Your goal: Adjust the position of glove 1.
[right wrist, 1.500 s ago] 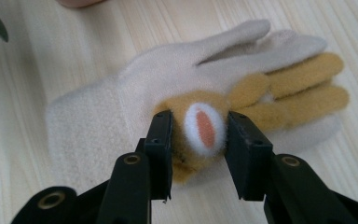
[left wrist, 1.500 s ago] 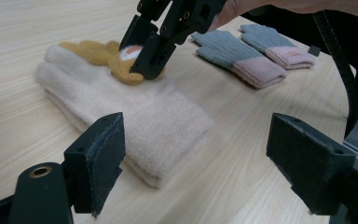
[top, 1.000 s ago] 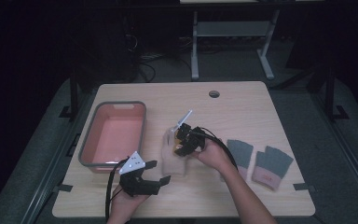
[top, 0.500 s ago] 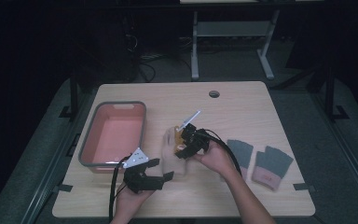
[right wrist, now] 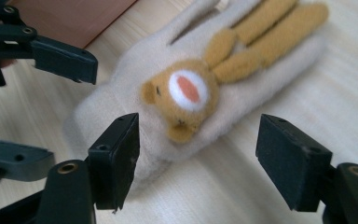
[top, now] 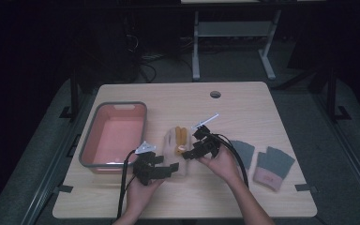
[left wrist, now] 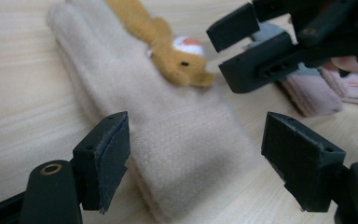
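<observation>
Both claws stand apart, nothing clamped. We note the left gripper (top: pixel 161 169) near the front of the table (top: pixel 243 101), held in the person's left hand (top: pixel 138 192), its jaws pointing right toward the cream glove (top: pixel 171 140). In the left gripper view its two black pads (left wrist: pixel 105 156) sit wide on either side of the glove's cuff end (left wrist: pixel 186 154), clear of the fabric; its jaws have just been closing a little, with the glove lying between them but not pressed.

Just beyond, the right gripper (top: pixel 192 150) is held in the right hand (top: pixel 222 161), its jaws pointing left at the same glove. In the right gripper view its pads (right wrist: pixel 116 156) are well apart, and the glove (right wrist: pixel 135 93) lies flat on the wood ahead of them, untouched. Its jaws have just been opening, and nothing is gripped.

We record the glove lying flat near the table's middle, just right of the pink tub (top: pixel 115 133). It carries a tan plush animal (right wrist: pixel 186 95) with a white and orange patch, long tan strips running up the fingers.

To the right, a grey glove (top: pixel 243 152) and a second grey glove with a pink cuff (top: pixel 272 166) lie flat, apart from the cream one. Farther off, a round cable hole (top: pixel 215 94) marks the far edge.
</observation>
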Action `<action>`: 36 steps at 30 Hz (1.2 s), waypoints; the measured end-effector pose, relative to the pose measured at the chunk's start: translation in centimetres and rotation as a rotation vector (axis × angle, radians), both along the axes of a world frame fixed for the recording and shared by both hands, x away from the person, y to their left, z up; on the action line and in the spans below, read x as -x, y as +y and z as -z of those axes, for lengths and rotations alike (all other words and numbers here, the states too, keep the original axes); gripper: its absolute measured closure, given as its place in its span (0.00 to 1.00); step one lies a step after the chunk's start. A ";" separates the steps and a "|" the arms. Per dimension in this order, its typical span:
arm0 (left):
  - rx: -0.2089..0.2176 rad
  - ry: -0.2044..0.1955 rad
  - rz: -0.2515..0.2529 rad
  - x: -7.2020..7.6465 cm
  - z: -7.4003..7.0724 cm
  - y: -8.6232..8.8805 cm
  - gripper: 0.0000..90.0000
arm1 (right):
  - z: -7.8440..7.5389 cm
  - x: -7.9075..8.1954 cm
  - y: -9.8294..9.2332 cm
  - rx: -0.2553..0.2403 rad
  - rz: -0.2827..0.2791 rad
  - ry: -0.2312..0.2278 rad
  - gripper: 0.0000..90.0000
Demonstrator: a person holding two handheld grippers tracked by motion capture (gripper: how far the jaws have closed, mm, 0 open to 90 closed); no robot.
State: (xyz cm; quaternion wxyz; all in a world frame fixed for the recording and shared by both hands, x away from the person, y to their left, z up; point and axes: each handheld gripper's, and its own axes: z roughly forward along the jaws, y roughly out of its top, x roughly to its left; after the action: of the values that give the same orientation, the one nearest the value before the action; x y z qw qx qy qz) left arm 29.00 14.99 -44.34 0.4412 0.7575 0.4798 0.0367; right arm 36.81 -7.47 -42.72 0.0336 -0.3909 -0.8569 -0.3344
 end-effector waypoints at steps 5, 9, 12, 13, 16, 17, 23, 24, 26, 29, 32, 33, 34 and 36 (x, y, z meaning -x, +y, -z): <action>-0.009 0.038 -0.015 -0.3 0.4 -0.1 0.26 | 1.0 0.1 -0.3 -0.031 0.037 0.045 0.34; -0.023 0.053 -0.017 -0.5 0.8 0.0 0.35 | 1.8 0.1 -0.2 -0.059 0.071 0.082 0.36; -0.030 0.059 -0.021 -0.5 0.9 0.0 0.38 | 2.2 0.1 -0.2 -0.088 0.094 0.112 0.37; -0.030 0.059 -0.021 -0.5 0.9 0.0 0.38 | 2.2 0.1 -0.2 -0.088 0.094 0.112 0.37; -0.044 0.080 -0.021 -0.7 1.2 -0.1 0.38 | 2.5 0.1 0.0 -0.099 0.105 0.130 0.39; -0.053 0.084 -0.014 -0.7 1.3 -0.1 0.38 | 2.5 0.1 0.0 -0.099 0.105 0.130 0.39; -0.063 0.096 -0.015 -0.9 1.5 -0.1 0.37 | 3.0 0.2 0.5 -0.105 0.134 0.156 0.44; -0.066 0.094 -0.014 -0.9 1.5 -0.1 0.37 | 3.0 0.2 0.5 -0.105 0.134 0.156 0.44; -0.063 0.109 -0.010 -1.1 1.6 0.0 0.38 | 3.2 0.2 0.5 -0.127 0.164 0.186 0.49; -0.051 0.123 -0.009 -1.2 1.8 0.0 0.40 | 3.3 0.2 0.7 -0.127 0.180 0.195 0.53; -0.041 0.121 -0.002 -1.2 1.9 -0.1 0.44 | 3.3 0.3 0.8 -0.135 0.194 0.200 0.57; -0.041 0.121 0.000 -1.2 1.9 -0.1 0.45 | 3.4 0.3 0.8 -0.135 0.195 0.197 0.58; -0.042 0.119 0.001 -1.2 2.0 -0.1 0.45 | 3.4 0.3 0.9 -0.139 0.198 0.197 0.60; -0.044 0.115 0.002 -1.2 2.0 -0.1 0.46 | 3.5 0.4 1.1 -0.145 0.205 0.194 0.63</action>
State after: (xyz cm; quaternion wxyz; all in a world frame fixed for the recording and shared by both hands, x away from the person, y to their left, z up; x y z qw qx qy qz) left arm 30.21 14.85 -46.30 0.3960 0.7682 0.5030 0.0032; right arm 36.39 -6.42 -46.23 0.1100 -0.5032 -0.7789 -0.3577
